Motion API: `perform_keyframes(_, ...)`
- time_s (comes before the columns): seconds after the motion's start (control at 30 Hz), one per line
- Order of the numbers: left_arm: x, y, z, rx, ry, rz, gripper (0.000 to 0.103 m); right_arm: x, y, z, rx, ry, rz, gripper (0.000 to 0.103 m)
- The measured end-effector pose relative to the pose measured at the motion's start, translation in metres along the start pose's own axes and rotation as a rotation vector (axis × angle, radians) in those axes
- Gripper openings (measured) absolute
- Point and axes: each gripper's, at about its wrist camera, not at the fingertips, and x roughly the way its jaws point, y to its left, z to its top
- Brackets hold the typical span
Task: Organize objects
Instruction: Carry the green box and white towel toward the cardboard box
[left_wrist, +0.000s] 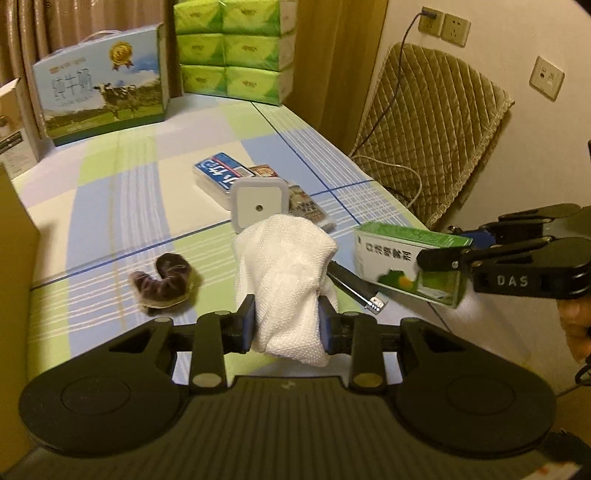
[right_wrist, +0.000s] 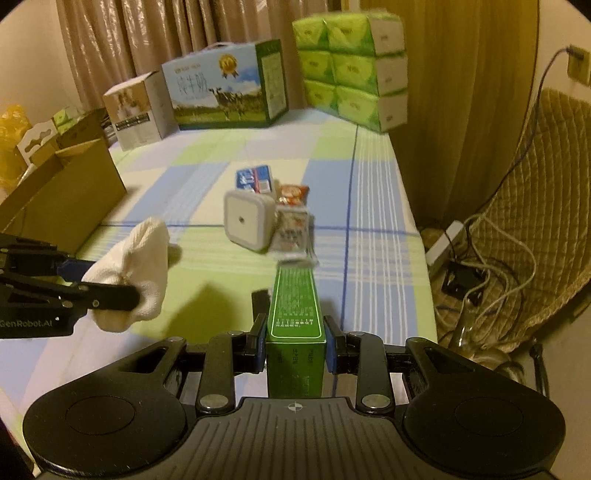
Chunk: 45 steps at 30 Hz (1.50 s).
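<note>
Left gripper (left_wrist: 284, 325) clamped on white cloth (left_wrist: 288, 269), bundle's long axis running away from the fingers toward 12. Right gripper (right_wrist: 295, 345) clamped on green box (right_wrist: 295, 306), long axis straight ahead, far end toward 12. Both held above the checked table (right_wrist: 373, 206). Beyond: brown scrunchie (left_wrist: 164, 282) at 10, grey square device (right_wrist: 245, 219), blue pack (left_wrist: 221, 173), snack packets (right_wrist: 293, 221). Cardboard box (right_wrist: 70, 195) at 10.

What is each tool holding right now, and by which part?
Left tool clamps the white cloth near its lower end; right tool grips the green box by its long sides, near one end.
</note>
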Motion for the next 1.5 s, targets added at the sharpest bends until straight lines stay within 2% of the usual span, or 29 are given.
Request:
perform_keyframes(0.2,-0.021,0.004,-0.011,-0.021,-0.003,0.015,0.028,-0.002,0.019,-0.007,-0.046,0.051,-0.031,0.027)
perform_keyframes(0.43,-0.029,0.01,-0.03,-0.042,0.022,0.021,0.028,0.01,0.014,-0.03,0.021,0.107,-0.029,0.028)
perform_keyframes(0.7,-0.027,0.02,-0.037,-0.085,0.02,0.015,0.028,0.041,0.013,-0.024,0.022,0.147,-0.039,0.029)
perform_keyframes(0.87,-0.023,0.025,-0.039,-0.1,0.028,0.011,0.028,0.058,0.018,-0.022,-0.04,0.193,-0.067,0.028)
perform_keyframes(1.13,-0.038,0.025,-0.037,-0.107,0.003,0.011,0.028,0.018,0.031,-0.011,-0.052,0.111,-0.084,0.027)
perform_keyframes(1.5,-0.098,0.026,-0.033,-0.12,-0.08,0.031,0.029,-0.054,0.093,0.023,-0.105,-0.041,-0.02,0.027)
